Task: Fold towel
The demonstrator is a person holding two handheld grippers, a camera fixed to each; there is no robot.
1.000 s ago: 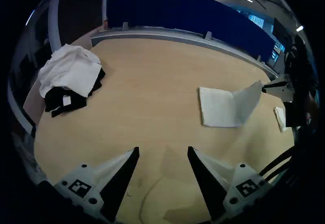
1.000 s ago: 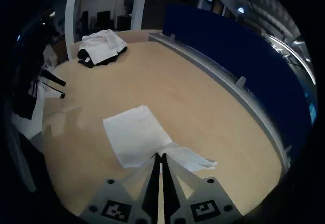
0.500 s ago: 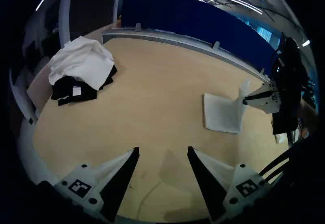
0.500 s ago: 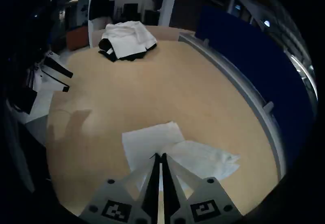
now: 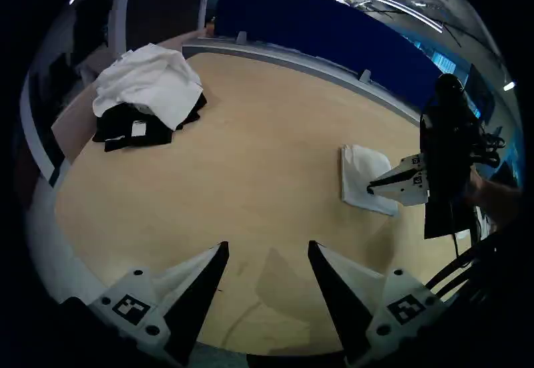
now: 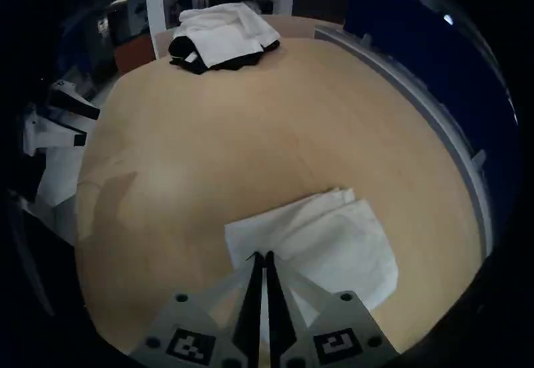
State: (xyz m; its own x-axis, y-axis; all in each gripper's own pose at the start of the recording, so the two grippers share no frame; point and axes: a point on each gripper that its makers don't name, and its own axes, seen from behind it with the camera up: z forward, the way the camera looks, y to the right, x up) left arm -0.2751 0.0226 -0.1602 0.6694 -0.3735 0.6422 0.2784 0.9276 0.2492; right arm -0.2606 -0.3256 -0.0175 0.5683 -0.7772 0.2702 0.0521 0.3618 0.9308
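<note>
White cloth towel [image 6: 334, 241], lying on pale wood counter [image 6: 200, 141] near its rim, well apart from heap of white and black clothing [image 6: 223, 34] at the far end. Doubled over, upper layer on lower. Edges roughly matched, not exactly. Slightly rumpled along far side.

Right tool [image 6: 261, 256]: closed to a thin slit, tips down at near-left edge of towel. Appears to pinch the upper layer there; cloth between the tips too small to confirm outright. In left gripper view, seen low against towel's near side.

Left tool [image 5: 267, 244]: fingers spread wide, holding nothing, poised over bare counter well away from towel.

Step judged: laying down the folded-over half. Release not yet made.

Risks from here:
- Opening too high, or before cloth rests flat: likely to let upper layer slide and throw edges askew.
- Withdrawing with fingers only part open: likely to snag cloth, drag top layer back, undo the fold.
- Pressing down while pulling away: likely to shift whole towel across smooth wood toward the nearby rim.
- No pinning of lower layer by left tool: any sideways tug likely to move both layers together.
- Leaving the far-side rumple unsmoothed: likely to give a bulge in the next fold.
</note>
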